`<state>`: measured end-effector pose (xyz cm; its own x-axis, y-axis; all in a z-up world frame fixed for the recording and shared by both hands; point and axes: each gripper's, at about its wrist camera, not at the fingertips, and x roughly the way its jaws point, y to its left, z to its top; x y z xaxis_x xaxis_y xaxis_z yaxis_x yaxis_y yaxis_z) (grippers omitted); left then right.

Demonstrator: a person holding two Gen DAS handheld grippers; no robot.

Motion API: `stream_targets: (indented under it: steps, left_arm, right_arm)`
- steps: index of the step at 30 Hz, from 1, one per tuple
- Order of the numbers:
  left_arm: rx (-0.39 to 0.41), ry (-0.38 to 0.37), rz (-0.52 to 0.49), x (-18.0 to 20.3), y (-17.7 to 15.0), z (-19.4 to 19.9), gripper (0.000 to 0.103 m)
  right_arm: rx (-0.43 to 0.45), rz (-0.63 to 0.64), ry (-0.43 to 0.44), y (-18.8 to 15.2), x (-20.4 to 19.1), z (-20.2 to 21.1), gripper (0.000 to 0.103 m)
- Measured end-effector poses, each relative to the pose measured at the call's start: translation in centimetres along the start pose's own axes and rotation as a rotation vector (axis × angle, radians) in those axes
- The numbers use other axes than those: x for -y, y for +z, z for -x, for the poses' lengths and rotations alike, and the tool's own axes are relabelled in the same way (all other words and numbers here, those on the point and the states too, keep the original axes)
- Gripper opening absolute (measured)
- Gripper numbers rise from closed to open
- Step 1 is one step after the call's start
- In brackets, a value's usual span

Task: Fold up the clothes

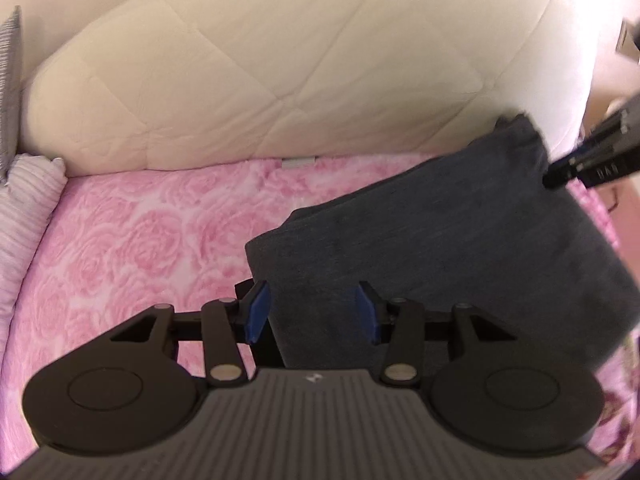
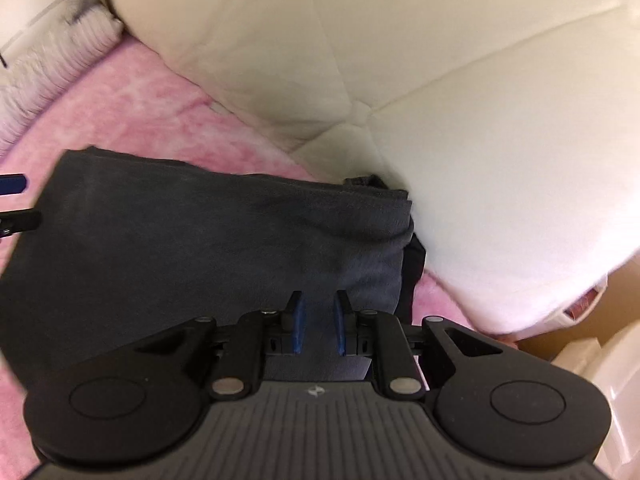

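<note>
Folded dark garment (image 1: 460, 248) lying lengthwise from pink bedspread (image 1: 132, 240) toward cream pillow (image 1: 280, 72), both grippers' fingers (image 1: 256, 312) parted, gripping nothing

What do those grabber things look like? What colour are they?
Both look alike. The left gripper and right gripper have black linkage arms with silver pins, round black discs either side, and a grey ribbed body bearing a small white logo. The fingers carry blue pads.

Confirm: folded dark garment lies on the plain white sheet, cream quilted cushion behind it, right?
Not quite. The folded dark garment lies on a pink rose-patterned blanket, not a plain white sheet. The left wrist view shows it. The cream quilted cushion is indeed behind it.
</note>
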<state>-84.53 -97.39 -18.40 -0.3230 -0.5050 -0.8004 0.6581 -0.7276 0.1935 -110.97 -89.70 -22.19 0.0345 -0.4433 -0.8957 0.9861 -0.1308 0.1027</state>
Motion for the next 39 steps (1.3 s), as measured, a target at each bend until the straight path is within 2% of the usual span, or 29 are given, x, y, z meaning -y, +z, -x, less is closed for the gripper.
stream_targets:
  steps: [2,5,7,10,13,17,20,26,29,31,34,38,39]
  left_arm:
    - [-0.006,0.004,0.019,0.5,-1.1,0.8,0.041]
    - [-0.093,-0.015,0.01,1.6,-3.7,-1.8,0.041]
    - [-0.089,-0.019,0.006,1.9,-5.0,-3.2,0.041]
    - [-0.07,-0.045,0.086,0.8,-5.5,-3.0,0.041]
    - [-0.051,-0.038,0.098,0.3,-5.9,-0.4,0.039]
    - [-0.016,-0.072,0.129,-0.2,-8.0,3.5,0.039]
    - [-0.039,-0.084,0.119,0.7,-9.6,2.8,0.04]
    - [-0.038,-0.072,0.12,1.0,-9.8,0.3,0.051]
    - [-0.033,-0.076,0.135,0.5,-9.7,0.7,0.05]
    - [-0.022,-0.069,0.136,0.3,-9.5,2.1,0.045]
    - [0.008,-0.062,0.132,0.3,-9.8,4.2,0.042]
    - [-0.038,-0.062,0.11,0.9,-10.8,2.6,0.043]
    - [-0.049,-0.06,0.101,1.1,-11.0,2.0,0.045]
  right_arm:
    - [-0.007,-0.005,0.033,-1.7,-0.5,1.4,0.018]
    - [-0.059,0.002,0.069,-4.7,-1.5,1.2,0.018]
    - [-0.08,0.029,0.074,-6.0,-2.0,0.2,0.018]
    - [-0.07,0.005,0.08,-6.4,-1.9,0.4,0.018]
    - [-0.049,-0.04,0.099,-6.8,-2.0,2.6,0.02]
    - [-0.057,-0.035,0.135,-9.1,-3.3,4.9,0.02]
    - [-0.089,-0.033,0.124,-10.7,-3.8,3.6,0.02]
    - [-0.101,-0.005,0.08,-11.0,-4.6,1.9,0.021]
    - [-0.09,-0.048,0.078,-10.8,-4.4,2.8,0.02]
    - [-0.078,-0.08,0.079,-10.8,-4.3,3.7,0.021]
    - [-0.06,-0.087,0.091,-11.9,-5.0,4.8,0.021]
    - [-0.095,-0.093,0.091,-13.4,-5.3,3.3,0.02]
    - [-0.126,-0.101,0.096,-13.6,-5.2,2.5,0.021]
